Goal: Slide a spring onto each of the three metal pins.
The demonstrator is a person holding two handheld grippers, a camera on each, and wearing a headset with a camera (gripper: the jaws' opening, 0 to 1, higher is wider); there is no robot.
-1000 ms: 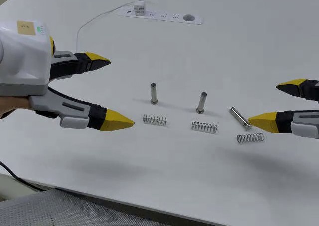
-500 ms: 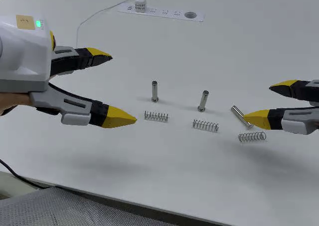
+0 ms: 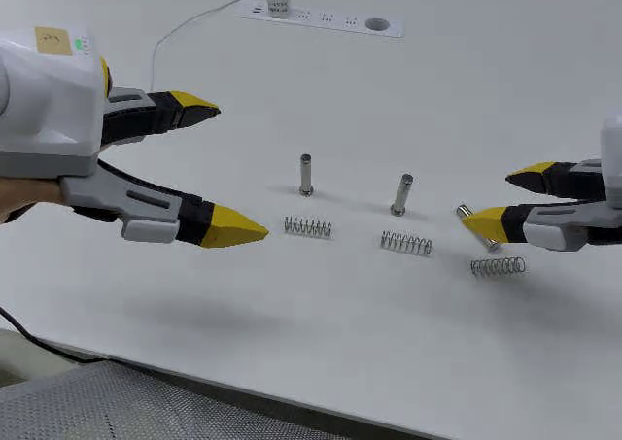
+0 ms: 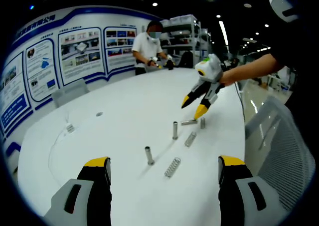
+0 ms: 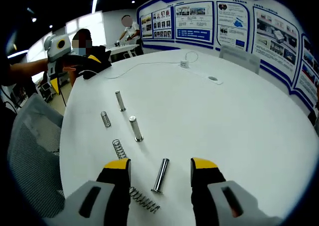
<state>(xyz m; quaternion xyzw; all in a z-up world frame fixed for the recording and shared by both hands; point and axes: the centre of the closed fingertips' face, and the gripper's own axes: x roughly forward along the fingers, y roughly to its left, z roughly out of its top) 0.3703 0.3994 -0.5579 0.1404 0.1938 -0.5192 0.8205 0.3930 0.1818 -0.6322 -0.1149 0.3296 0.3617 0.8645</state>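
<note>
The left gripper [image 3: 240, 173] is held above the table [image 3: 340, 353], well to the left of the middle pin [image 3: 401, 194]. Its jaws are spread wide and nothing is held between them. The left pin [image 3: 306, 175] is found upright, to the left of the middle pin and apart from it. The left spring [image 3: 308, 227] is laid on its side just in front of the left pin, toward the person. The middle pin is likewise upright, and the middle spring [image 3: 406, 243] is laid flat just in front of it. Near the middle pin, on its right, the fallen pin [image 5: 161, 175] is found lying on its side. The right spring [image 3: 498, 265] is laid farther right of the middle pin and nearer the person. All three springs are loose on the table. The right gripper [image 3: 488, 199] is held low to the right of the middle pin, its jaws partly open on either side of the fallen pin. A gap is seen on each side in the right gripper view, and nothing is gripped. A power strip [image 3: 321, 18] is noted well behind the middle pin.
</note>
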